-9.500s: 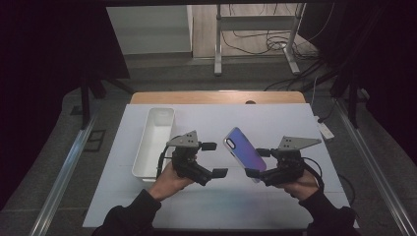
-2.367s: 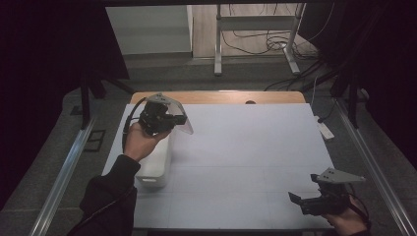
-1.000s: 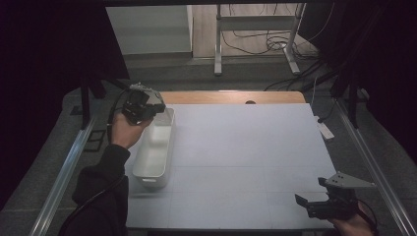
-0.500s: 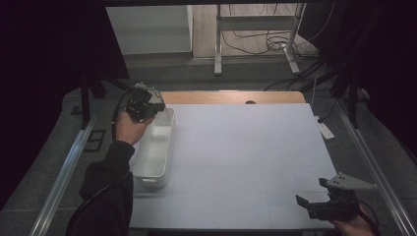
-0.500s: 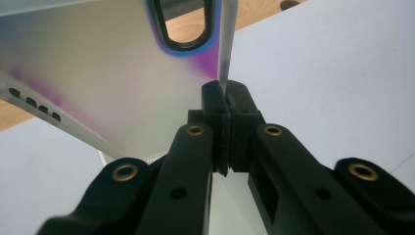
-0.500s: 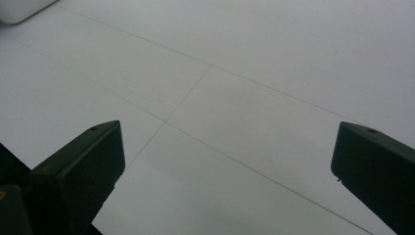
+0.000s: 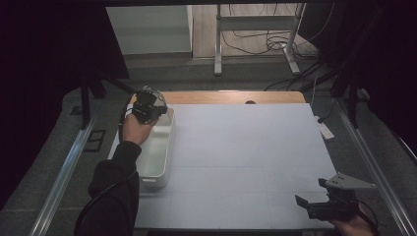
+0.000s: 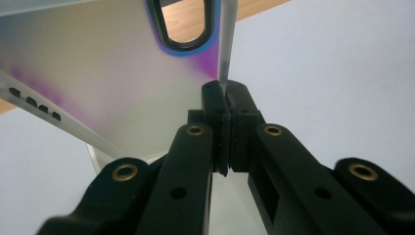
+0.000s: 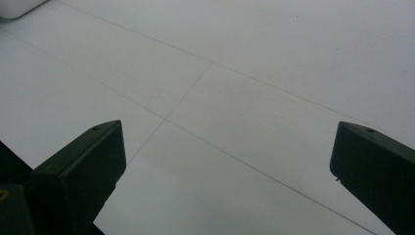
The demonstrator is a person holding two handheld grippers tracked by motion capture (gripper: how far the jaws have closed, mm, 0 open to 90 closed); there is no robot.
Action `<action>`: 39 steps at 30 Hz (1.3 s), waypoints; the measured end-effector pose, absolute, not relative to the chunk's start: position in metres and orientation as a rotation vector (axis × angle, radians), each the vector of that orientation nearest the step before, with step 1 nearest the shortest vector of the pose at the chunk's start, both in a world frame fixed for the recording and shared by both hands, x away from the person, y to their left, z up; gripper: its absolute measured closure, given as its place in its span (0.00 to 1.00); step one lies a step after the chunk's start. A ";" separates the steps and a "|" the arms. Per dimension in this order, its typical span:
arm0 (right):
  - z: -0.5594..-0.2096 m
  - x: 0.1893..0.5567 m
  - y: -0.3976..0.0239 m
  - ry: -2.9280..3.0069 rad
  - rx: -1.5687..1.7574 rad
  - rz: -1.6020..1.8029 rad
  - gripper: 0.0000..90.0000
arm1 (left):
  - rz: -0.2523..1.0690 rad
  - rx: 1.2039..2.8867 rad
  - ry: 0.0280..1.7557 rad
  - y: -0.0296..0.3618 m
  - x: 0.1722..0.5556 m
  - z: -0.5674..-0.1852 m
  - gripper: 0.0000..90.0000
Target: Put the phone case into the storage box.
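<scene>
the left gripper (image 8: 222, 95) is pinching the edge of the phone case (image 8: 107, 83) at the upper left of the high view, over the bin's (image 7: 164, 162) far end. it is best lowering the case level inside the walls before releasing. the right gripper (image 9: 225, 161) is idling open at lower right.
</scene>
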State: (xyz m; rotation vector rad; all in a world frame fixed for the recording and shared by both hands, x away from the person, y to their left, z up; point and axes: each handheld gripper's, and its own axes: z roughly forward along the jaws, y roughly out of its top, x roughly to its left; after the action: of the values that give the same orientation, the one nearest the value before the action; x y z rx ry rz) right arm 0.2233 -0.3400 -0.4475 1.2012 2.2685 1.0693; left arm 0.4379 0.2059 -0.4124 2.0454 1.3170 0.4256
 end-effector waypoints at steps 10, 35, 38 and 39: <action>-0.448 0.224 -0.340 2.274 1.202 1.058 0.01 | 0.413 2.036 1.385 0.206 0.445 -0.431 0.98; -0.448 0.224 -0.339 2.286 1.201 1.045 0.01 | 0.382 2.050 1.444 0.192 0.459 -0.459 0.96; -0.448 0.224 -0.339 2.287 1.201 1.043 0.01 | 0.393 2.035 1.426 0.193 0.459 -0.459 0.88; -0.448 0.224 -0.339 2.287 1.201 1.043 0.01 | 0.398 2.030 1.424 0.193 0.459 -0.459 0.87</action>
State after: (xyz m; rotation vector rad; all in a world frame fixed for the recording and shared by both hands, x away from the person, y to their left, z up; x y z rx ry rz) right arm 0.2241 -0.3387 -0.4482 1.2009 2.2871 1.0430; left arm 0.4592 0.1926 -0.4587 2.0304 1.4244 0.3977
